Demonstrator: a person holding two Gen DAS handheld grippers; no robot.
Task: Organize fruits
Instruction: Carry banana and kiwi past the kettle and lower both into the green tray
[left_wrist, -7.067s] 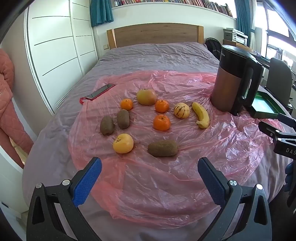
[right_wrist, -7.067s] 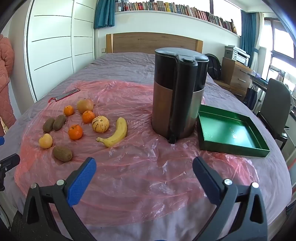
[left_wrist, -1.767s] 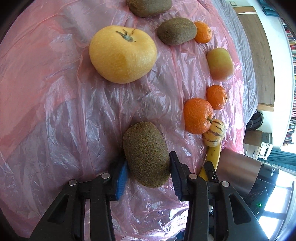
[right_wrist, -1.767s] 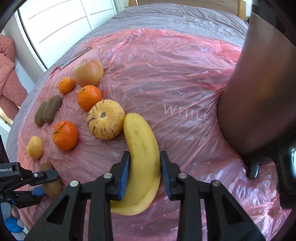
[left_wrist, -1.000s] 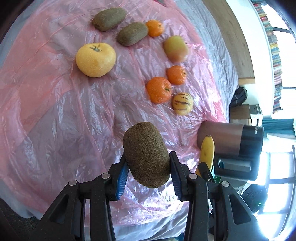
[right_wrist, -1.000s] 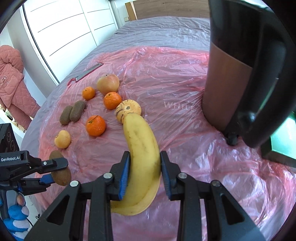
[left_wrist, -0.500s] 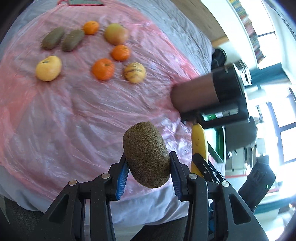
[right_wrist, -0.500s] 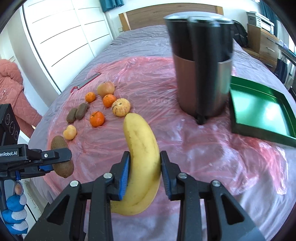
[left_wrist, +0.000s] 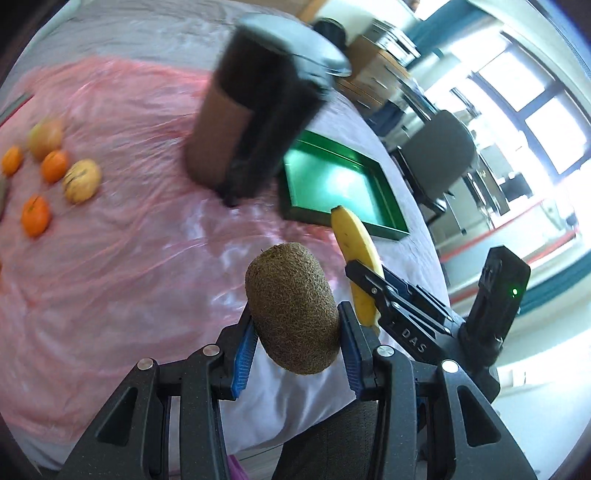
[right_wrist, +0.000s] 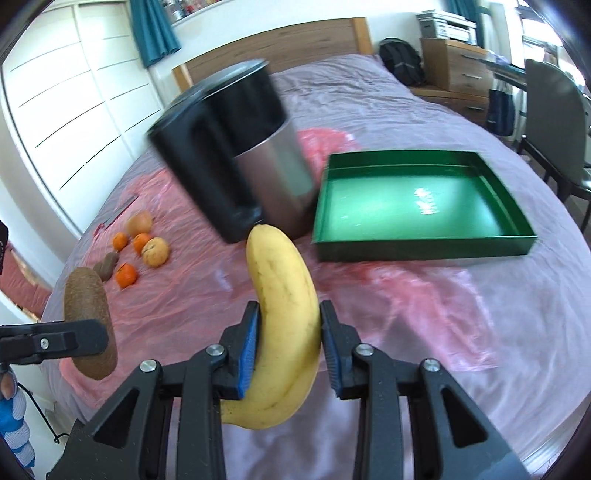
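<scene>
My left gripper (left_wrist: 293, 328) is shut on a brown kiwi (left_wrist: 291, 306) and holds it in the air above the bed's near edge. My right gripper (right_wrist: 289, 339) is shut on a yellow banana (right_wrist: 284, 295), also lifted; the banana shows in the left wrist view (left_wrist: 356, 251) just right of the kiwi. The kiwi shows in the right wrist view (right_wrist: 88, 302) at the left. An empty green tray (right_wrist: 417, 243) lies ahead and to the right. Oranges (right_wrist: 125, 276), a striped melon (right_wrist: 156, 252), an apple (right_wrist: 139, 222) and kiwis (right_wrist: 107, 264) lie on the pink plastic sheet (right_wrist: 192, 295) at the left.
A tall black and steel kettle (right_wrist: 236, 155) stands between the loose fruit and the tray, touching the tray's left side. A chair (right_wrist: 550, 107) and a wooden dresser (right_wrist: 454, 62) stand right of the bed. A headboard (right_wrist: 295, 40) is at the far end.
Both grippers have swung right with their fruit, from facing the fruit group to facing the kettle and green tray. The tray is now larger and nearer in both views.
</scene>
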